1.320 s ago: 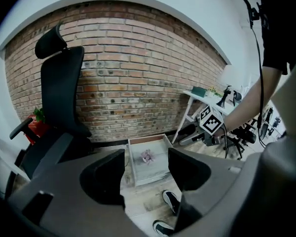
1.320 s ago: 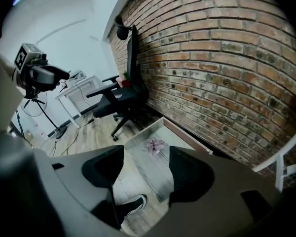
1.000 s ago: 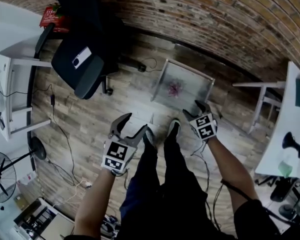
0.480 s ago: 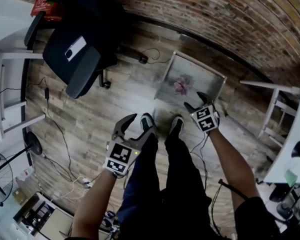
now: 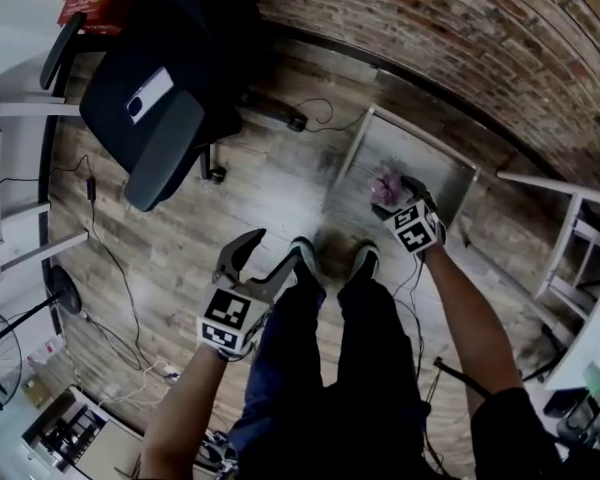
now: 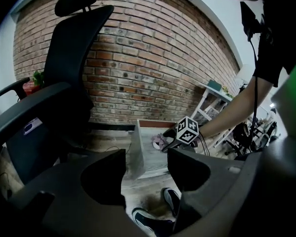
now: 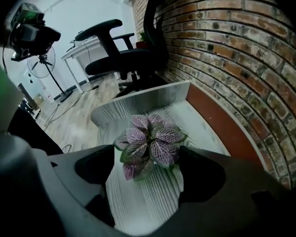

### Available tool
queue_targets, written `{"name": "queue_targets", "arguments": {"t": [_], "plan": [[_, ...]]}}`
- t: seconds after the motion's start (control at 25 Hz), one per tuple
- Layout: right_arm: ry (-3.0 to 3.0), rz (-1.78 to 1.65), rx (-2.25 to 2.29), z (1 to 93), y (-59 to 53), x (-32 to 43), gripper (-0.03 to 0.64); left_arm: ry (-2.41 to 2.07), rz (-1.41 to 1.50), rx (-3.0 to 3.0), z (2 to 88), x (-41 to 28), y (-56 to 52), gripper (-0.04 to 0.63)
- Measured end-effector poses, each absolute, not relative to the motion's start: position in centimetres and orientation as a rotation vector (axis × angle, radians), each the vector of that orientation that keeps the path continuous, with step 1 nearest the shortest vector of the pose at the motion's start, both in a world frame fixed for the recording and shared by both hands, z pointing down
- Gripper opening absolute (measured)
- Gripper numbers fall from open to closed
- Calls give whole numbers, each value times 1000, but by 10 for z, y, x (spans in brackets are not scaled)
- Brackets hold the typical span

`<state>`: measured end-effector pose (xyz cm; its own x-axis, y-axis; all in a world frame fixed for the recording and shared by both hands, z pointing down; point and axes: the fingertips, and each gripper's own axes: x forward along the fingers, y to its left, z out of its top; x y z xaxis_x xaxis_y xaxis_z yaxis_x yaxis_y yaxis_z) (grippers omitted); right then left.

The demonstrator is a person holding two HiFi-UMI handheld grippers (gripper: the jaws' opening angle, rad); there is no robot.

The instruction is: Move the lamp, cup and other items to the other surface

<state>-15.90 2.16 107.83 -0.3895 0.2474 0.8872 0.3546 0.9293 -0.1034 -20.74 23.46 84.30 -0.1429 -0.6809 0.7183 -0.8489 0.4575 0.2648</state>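
The right tool (image 5: 396, 196) stands spread as wide as it goes, its jaws having just been opening. It points steeply down over a small plant (image 7: 149, 141). The pink-veined leaves sit between the two pads, and neither pad presses on them. The plant rests on a low, white ribbed worktop (image 7: 137, 201). In the right gripper view a brick wall (image 7: 246, 58) runs along at two o'clock and a black office chair (image 7: 123, 58) stands at eleven o'clock.

The left tool (image 6: 146, 172) is also spread, its jaws eased slightly closer, with nothing between them. It hangs over the wooden floor (image 5: 180, 228) beside the person's shoes (image 5: 302, 258). From the shoes, in the head view, the plant lies at one o'clock and the chair at ten o'clock.

The plant is probably light. Its leaves look soft and thin and would likely bruise or tear under a squeeze. The foliage hides the pot completely, so I cannot tell its shape or material. A pot this small is probably stiff and smooth, and perhaps a little slippery. The best hold is low on the pot wall, under the leaf crown, with one pad at nine o'clock and one at three. The pressure should be gentle and even, and the pot should stay upright so no soil spills.
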Motion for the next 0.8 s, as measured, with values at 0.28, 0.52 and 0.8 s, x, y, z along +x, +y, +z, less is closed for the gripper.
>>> {"name": "queue_targets", "arguments": {"t": [0.28,0.52,0.8], "plan": [[-2023,-170,-448,1100,25,-181,321,-1932,252,1299,864,-224,235,256],[-2001,-191,-464,1099,24,-180,285,-1932,256,1284,858,-231,233,252],[-2026,-143,-457,1029,29,-163,279,-1949,255,1314,805,-223,219,249]]}}
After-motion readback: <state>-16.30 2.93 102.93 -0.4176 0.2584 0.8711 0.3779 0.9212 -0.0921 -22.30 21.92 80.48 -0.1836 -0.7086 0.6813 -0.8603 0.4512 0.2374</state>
